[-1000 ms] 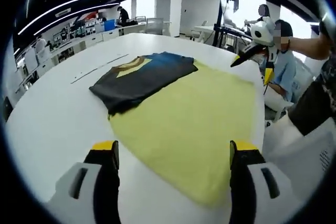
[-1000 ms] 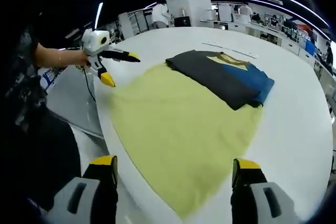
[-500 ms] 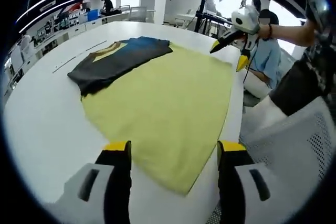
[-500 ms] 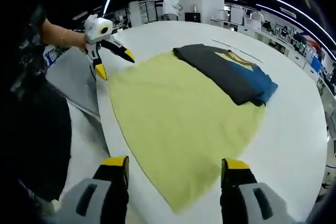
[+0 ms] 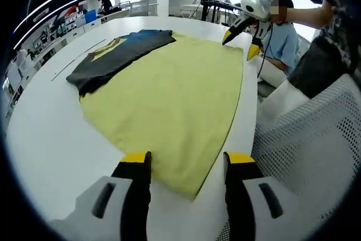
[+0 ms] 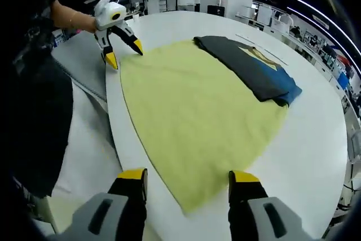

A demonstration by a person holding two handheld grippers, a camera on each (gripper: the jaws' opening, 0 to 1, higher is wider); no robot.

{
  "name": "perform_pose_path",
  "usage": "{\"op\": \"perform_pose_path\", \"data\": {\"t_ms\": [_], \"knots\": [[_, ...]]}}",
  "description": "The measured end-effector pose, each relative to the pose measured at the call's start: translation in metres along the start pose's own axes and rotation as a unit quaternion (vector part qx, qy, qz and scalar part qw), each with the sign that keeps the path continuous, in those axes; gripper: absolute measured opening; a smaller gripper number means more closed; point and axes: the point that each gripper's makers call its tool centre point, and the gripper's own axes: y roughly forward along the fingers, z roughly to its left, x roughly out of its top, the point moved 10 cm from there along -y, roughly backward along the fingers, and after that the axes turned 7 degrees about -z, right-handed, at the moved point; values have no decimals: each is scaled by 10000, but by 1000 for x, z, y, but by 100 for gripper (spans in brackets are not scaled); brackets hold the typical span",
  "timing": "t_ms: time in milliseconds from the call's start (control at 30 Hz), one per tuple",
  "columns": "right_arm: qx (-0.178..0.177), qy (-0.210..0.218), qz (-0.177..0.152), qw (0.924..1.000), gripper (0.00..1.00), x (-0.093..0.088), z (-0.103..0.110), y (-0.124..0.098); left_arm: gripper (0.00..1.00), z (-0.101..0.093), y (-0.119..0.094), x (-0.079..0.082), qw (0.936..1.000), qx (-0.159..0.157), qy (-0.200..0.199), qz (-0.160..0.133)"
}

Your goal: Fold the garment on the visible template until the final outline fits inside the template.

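Lying folded at the far edge of yellow template [image 5: 169, 100] on white table [image 5: 45, 134]: dark garment [image 5: 115, 57] with blue and yellow panels, partly on the yellow sheet, partly on bare tabletop. Left gripper [image 5: 186, 165] poised with jaws apart, empty, either side of the template's near corner. Right gripper [image 6: 186, 182] likewise spread wide and empty over its own near corner of the template [image 6: 197, 111]. Garment [image 6: 254, 69] seen at far right of the sheet. Opposite gripper visible in each view, jaws parted, beside the template's far edge [image 5: 240, 35] [image 6: 115, 43]. White mesh chair [image 5: 304, 156] beside the table.
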Motion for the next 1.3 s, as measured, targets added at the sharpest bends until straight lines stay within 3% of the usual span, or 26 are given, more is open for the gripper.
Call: {"op": "perform_pose_path", "data": {"t_ms": [100, 200, 267, 500, 800, 1200, 1300], "knots": [[-45, -93, 37, 9999, 53, -1, -1, 1, 47, 1, -1, 0, 10000, -21, -2, 76], [-77, -66, -31, 9999, 51, -2, -3, 1, 45, 2, 0, 0, 9986, 28, 484, 233], [-93, -67, -39, 9999, 48, -2, -4, 1, 44, 2, 0, -1, 9996, 28, 231, 175], [-59, -51, -56, 10000, 41, -1, -6, 2, 31, 13, 1, 0, 9997, 199, 61, 131], [-145, -37, -92, 9998, 25, 0, -10, 2, 11, 23, 0, 3, 9989, 342, -17, 332], [-208, 11, -46, 9998, 0, 1, -15, 3, 3, 21, -1, 4, 9987, 427, -46, 281], [-163, 28, -37, 9999, 0, 1, -14, 2, 2, 22, -4, 5, 9987, 443, -40, 244]]}}
